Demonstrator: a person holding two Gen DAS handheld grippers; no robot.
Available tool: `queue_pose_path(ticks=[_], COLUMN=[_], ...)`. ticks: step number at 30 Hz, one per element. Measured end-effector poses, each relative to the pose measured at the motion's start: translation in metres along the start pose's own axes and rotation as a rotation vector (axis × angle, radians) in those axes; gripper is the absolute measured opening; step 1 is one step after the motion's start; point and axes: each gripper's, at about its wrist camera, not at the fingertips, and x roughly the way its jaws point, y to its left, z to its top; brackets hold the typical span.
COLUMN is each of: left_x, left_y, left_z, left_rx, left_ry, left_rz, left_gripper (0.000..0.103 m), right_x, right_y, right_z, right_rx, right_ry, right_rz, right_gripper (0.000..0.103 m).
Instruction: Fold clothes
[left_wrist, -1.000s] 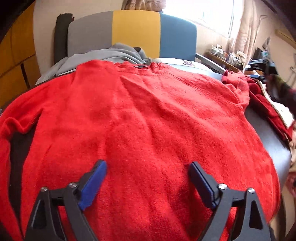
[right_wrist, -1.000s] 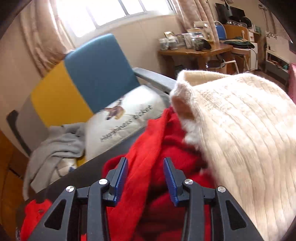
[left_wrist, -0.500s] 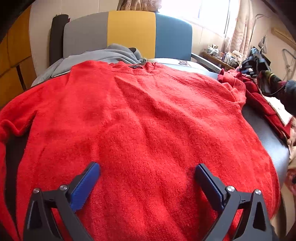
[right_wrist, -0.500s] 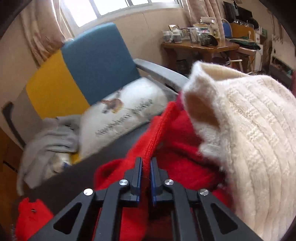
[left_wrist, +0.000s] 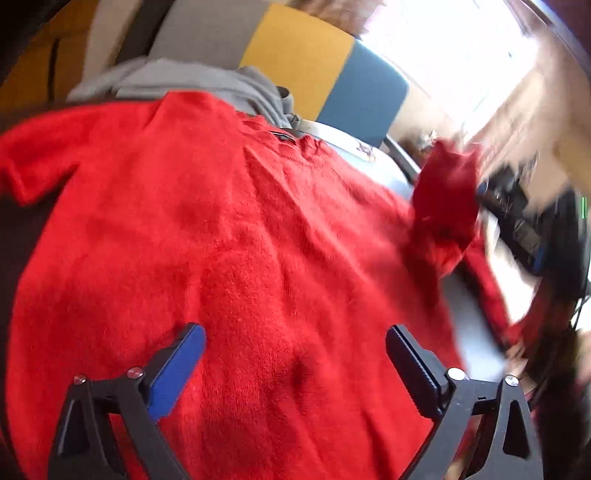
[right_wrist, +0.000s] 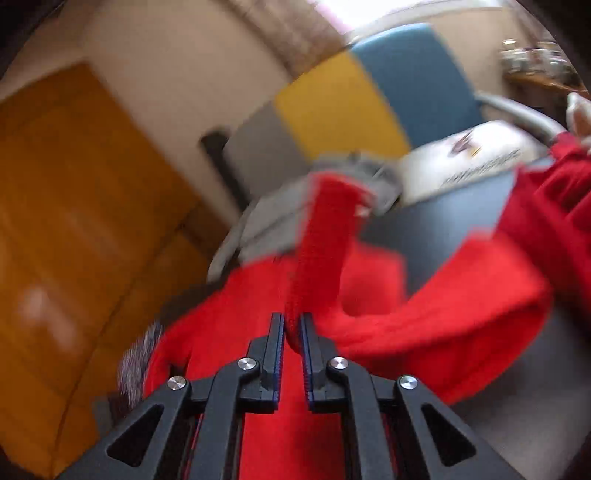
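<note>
the right gripper, whose fingers were apart around the red cloth a second ago, is now clamped on the sleeve of the red sweater and has lifted it off the pile at the side, so the cuff hangs up in the air over the counter. the left gripper hovers with its fingers wide open over the sweater's lower body, which lies spread flat. the sleeve fold looks just begun, and it probably wants carrying inward across the chest.
</note>
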Motion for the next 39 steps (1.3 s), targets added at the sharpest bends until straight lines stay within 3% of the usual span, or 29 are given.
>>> queue_pose_path(ticks=[5, 9, 12, 13, 15, 18, 22, 28, 30, 31, 32, 33, 34, 36, 39], left_x=[-0.019, -0.018, -0.003, 0.002, 0.013, 0.04, 0.085, 0.115, 0.122, 0.121, 0.122, 0.122, 0.12, 0.111, 0.078], left_y=[0.014, 0.016, 0.0, -0.005, -0.016, -0.046, -0.074, -0.076, -0.078, -0.081, -0.082, -0.082, -0.083, -0.089, -0.102], left_z=[0.021, 0.039, 0.057, 0.063, 0.076, 0.09, 0.095, 0.089, 0.081, 0.076, 0.076, 0.077, 0.08, 0.086, 0.112], left_rx=[-0.102, -0.145, -0.092, -0.073, -0.034, 0.136, 0.414, 0.565, 0.594, 0.631, 0.615, 0.586, 0.546, 0.539, 0.464], left_ry=[-0.02, -0.015, 0.009, 0.017, 0.034, 0.07, 0.198, 0.351, 0.398, 0.384, 0.401, 0.426, 0.419, 0.361, 0.248], left_rz=[-0.074, -0.099, -0.098, -0.098, -0.097, -0.081, 0.0, -0.053, -0.04, -0.022, -0.045, -0.076, -0.093, -0.082, -0.147], left_gripper=[0.094, 0.094, 0.094, 0.094, 0.094, 0.095, 0.095, 0.094, 0.088, 0.076, 0.036, 0.02, 0.013, 0.012, 0.011], right_x=[0.011, 0.01, 0.013, 0.015, 0.011, 0.004, 0.001, -0.007, -0.007, -0.006, -0.006, -0.006, -0.005, -0.005, -0.005], right_y=[0.044, 0.043, 0.034, 0.03, 0.029, 0.027, 0.023, 0.009, 0.008, 0.008, 0.008, 0.008, 0.009, 0.009, 0.009], right_z=[-0.061, -0.097, -0.121, -0.129, -0.143, -0.161, -0.158, -0.155, -0.155, -0.155, -0.155, -0.155, -0.155, -0.155, -0.154], right_rx=[-0.148, -0.209, -0.214, -0.216, -0.261, -0.285, -0.27, -0.196, -0.196, -0.198, -0.198, -0.198, -0.198, -0.198, -0.191], right_ry=[0.125, 0.199, 0.244, 0.234, 0.125, 0.039, 0.039, 0.025, 0.025, 0.025, 0.024, 0.024, 0.024, 0.025, 0.032], right_rz=[-0.04, -0.123, -0.165, -0.163, -0.144, -0.133, -0.099, -0.008, -0.003, -0.003, -0.003, -0.003, -0.003, -0.004, -0.005], right_gripper=[0.022, 0.022, 0.025, 0.025, 0.029, 0.032, 0.039, 0.039, 0.039, 0.039, 0.039, 0.039, 0.039, 0.039, 0.039])
